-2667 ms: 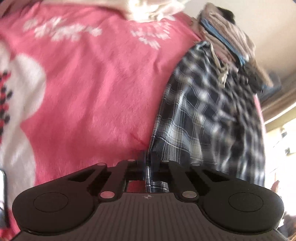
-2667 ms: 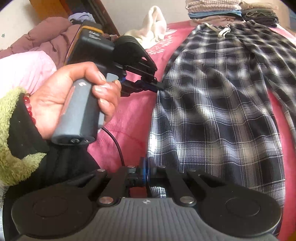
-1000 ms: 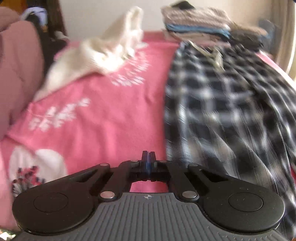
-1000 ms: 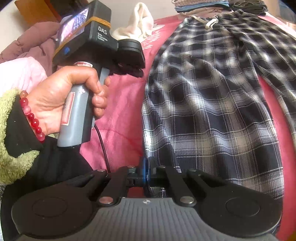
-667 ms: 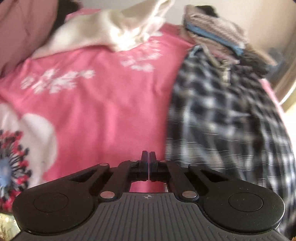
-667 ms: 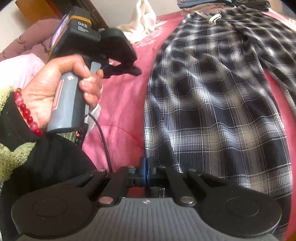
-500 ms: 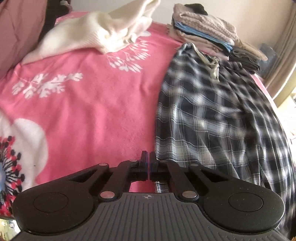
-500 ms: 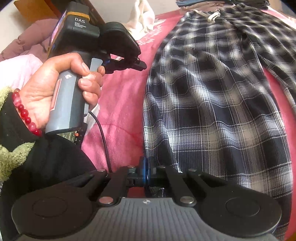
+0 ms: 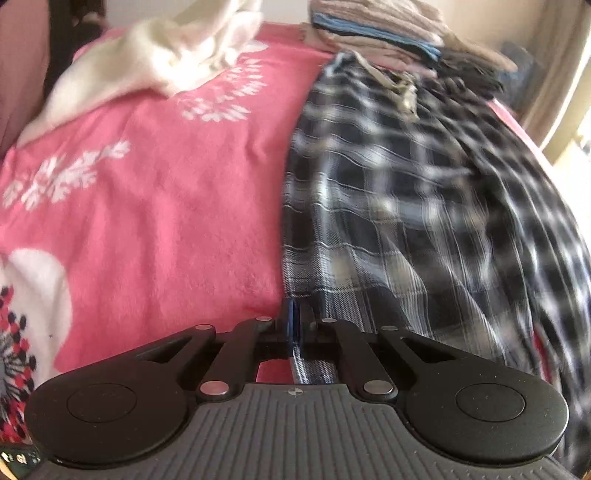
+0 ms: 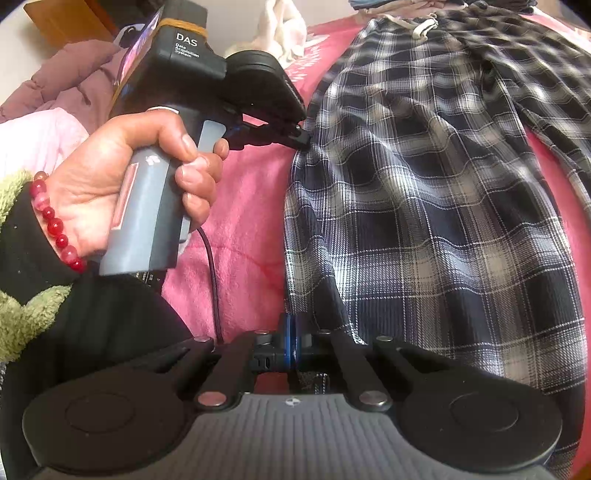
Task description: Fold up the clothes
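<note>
Dark plaid pants lie spread lengthwise on a pink blanket, waistband and drawstring at the far end. In the right wrist view, the pants fill the middle and right. My right gripper is shut on the near hem of the left leg. Higher up that leg, my left gripper, held in a person's hand, pinches the outer left edge. From the left wrist view the left gripper is shut, with plaid cloth between the fingers.
A loose white garment lies at the far left of the bed. A stack of folded clothes sits beyond the waistband. A mauve quilted jacket is bunched at the left, and a cable hangs from the left gripper's handle.
The left gripper, lifted off the cloth a second ago, swung back to the left leg's outer edge and now pinches it. The right gripper has kept its hold on the hem.
</note>
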The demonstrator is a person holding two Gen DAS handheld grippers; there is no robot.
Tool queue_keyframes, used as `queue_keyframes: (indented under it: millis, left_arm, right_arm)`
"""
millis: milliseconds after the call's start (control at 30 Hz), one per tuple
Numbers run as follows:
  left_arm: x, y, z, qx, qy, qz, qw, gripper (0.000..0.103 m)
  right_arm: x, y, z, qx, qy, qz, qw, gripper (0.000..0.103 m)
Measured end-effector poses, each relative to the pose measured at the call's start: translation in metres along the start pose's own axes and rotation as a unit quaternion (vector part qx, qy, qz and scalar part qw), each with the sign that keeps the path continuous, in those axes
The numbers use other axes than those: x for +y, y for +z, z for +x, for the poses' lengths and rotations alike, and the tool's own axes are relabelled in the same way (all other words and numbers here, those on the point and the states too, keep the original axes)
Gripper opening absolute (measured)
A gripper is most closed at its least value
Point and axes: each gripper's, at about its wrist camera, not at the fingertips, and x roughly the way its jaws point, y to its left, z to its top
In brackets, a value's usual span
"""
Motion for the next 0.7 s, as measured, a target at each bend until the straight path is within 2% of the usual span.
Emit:
queue_keyframes:
  millis: [233,433,533,700]
  left_arm:
    - [0.005,0.001,0.002,0.007,0.004,-0.014,0.9999,0.010]
    - [0.008,-0.001,-0.003,0.005,0.017,-0.027,0.9995,0.025]
    - [0.008,-0.001,0.000,0.009,0.016,-0.029,0.9994,0.026]
    - [0.000,-0.002,-0.001,0.002,0.025,-0.002,0.9997,0.024]
  right_arm:
    - [0.004,0.001,0.002,0.000,0.000,0.000,1.000,0.002]
    - [0.008,0.003,0.004,0.003,-0.001,0.001,1.000,0.002]
    - [0.010,0.004,0.006,0.004,-0.003,0.001,1.000,0.002]
    - [0.015,0.006,0.010,0.007,-0.006,0.001,1.000,0.002]
